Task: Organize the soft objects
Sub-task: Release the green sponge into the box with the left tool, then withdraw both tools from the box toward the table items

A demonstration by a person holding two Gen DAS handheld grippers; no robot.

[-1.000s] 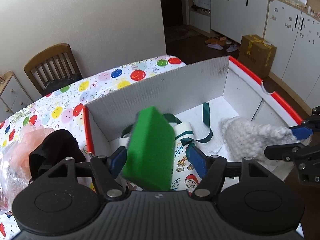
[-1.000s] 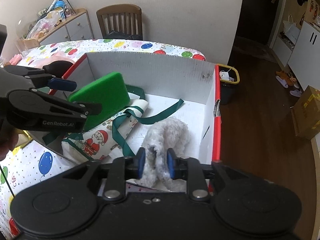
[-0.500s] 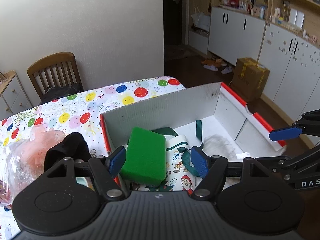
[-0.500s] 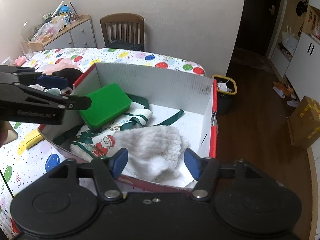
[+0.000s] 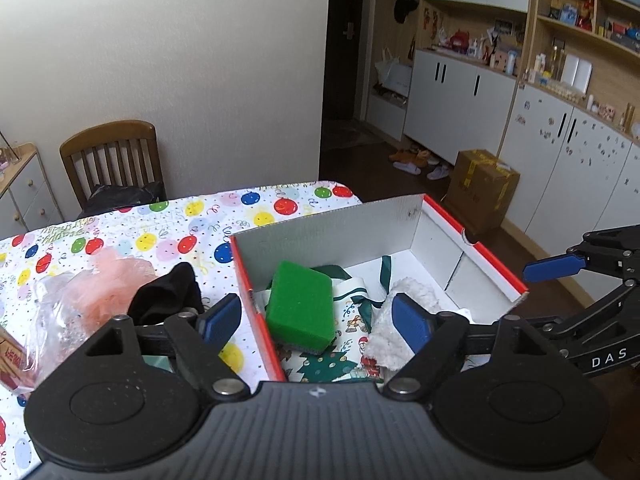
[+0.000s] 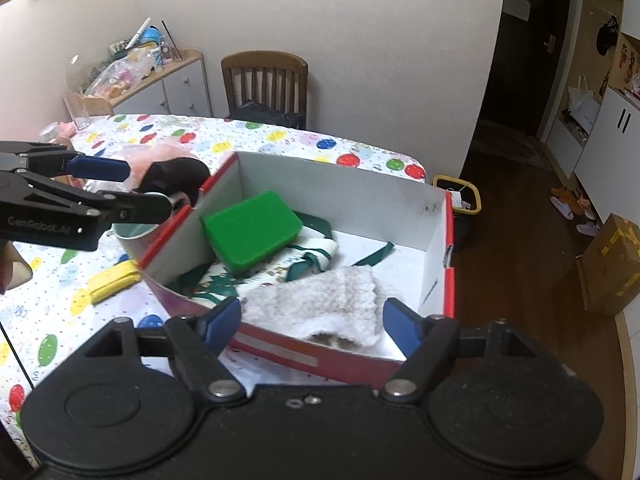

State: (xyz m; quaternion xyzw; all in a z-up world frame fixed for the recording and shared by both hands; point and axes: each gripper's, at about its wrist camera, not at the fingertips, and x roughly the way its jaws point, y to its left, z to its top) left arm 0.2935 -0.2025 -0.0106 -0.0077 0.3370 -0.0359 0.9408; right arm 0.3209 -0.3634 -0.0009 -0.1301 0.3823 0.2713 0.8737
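Note:
A red-rimmed white cardboard box [image 5: 336, 224] [image 6: 344, 188] stands on the table. In it lie a green sponge [image 5: 301, 307] [image 6: 251, 231], a white fluffy cloth [image 5: 394, 320] [image 6: 320, 304] and a Christmas-print bag with green ribbons [image 5: 332, 364] [image 6: 308, 260]. My left gripper [image 5: 316, 322] is open and empty above the box's near left corner; it also shows in the right wrist view [image 6: 92, 184]. My right gripper [image 6: 312, 326] is open and empty above the box's near wall, over the white cloth; it also shows in the left wrist view [image 5: 560, 268].
On the balloon-print tablecloth [image 5: 160, 232] left of the box lie a black cloth [image 5: 168, 296] [image 6: 172, 176], a pink mesh puff [image 5: 108, 276], a clear plastic bag [image 5: 48, 320], a yellow cloth [image 6: 112, 280] and a cup [image 6: 132, 232]. A wooden chair [image 5: 112, 160] stands behind the table.
Both grippers opened and drew back up from the box. The green sponge dropped from my left gripper and the white cloth from my right; both now lie in the box.

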